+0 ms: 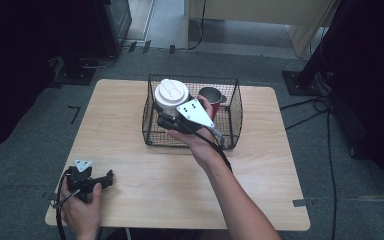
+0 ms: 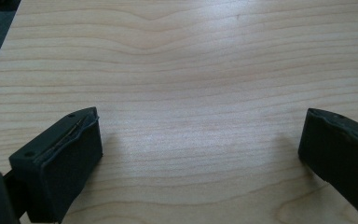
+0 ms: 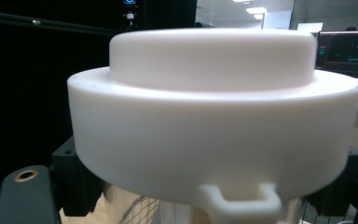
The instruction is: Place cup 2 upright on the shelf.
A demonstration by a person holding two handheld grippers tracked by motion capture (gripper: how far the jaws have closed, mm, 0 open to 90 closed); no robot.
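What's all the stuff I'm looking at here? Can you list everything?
Table: one, light wood, centre of the room.
Wire basket: one, black, far middle of the table.
Lidded cup: one, white, held above the basket's left side.
Mug: one, red outside, metal inside, in the basket's back right.
Right gripper: one, black with a grey plate, jaws shut on the lidded cup.
Left gripper: one, black, jaws open, resting on the table's near left corner.

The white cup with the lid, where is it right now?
In the high view the white cup is held up by the right gripper over the left part of the wire basket, beside the red mug.
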